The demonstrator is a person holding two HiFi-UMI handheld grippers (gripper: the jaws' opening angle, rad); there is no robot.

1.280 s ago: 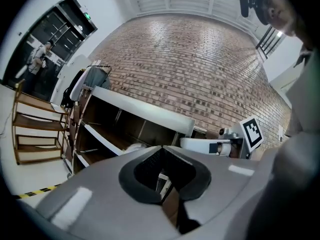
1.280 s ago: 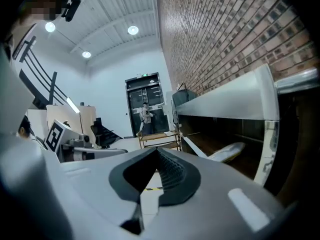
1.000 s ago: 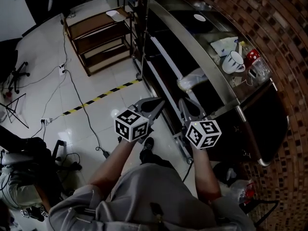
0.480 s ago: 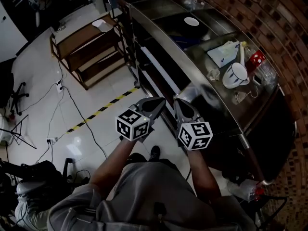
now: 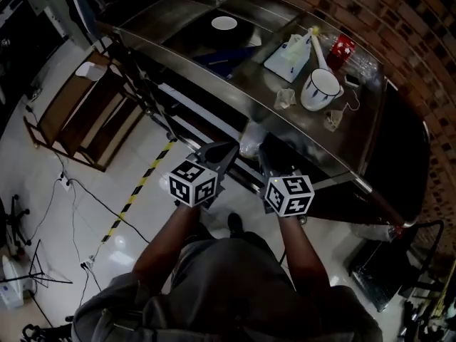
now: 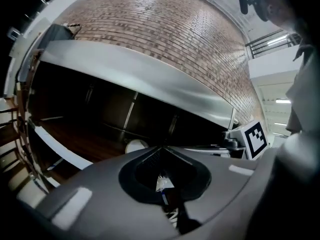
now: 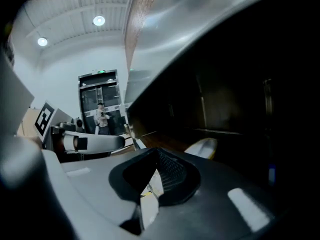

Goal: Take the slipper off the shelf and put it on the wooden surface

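A pale slipper [image 5: 251, 142] lies on the low dark shelf under the steel counter [image 5: 214, 84], just beyond both grippers. My left gripper [image 5: 226, 150] points at the shelf a little left of it, jaws shut and empty. My right gripper [image 5: 265, 152] points just right of it, also shut with nothing held. In the left gripper view the slipper [image 6: 135, 145] shows as a pale round shape just past the left gripper [image 6: 162, 148], on brown shelf boards [image 6: 75, 139]. In the right gripper view the slipper [image 7: 202, 146] lies right of the right gripper [image 7: 159, 152].
A wooden rack [image 5: 71, 112] with several tiers stands on the tiled floor at the left. On the counter top sit a white mug [image 5: 320, 87], a white plate [image 5: 224, 23], a pale box [image 5: 288, 54] and a red item [image 5: 343, 48]. Cables and striped tape [image 5: 135, 194] cross the floor.
The view has swung so the counter now lies across the top. Both grippers have come closer to the shelf and the slipper. Their jaws have stayed shut.
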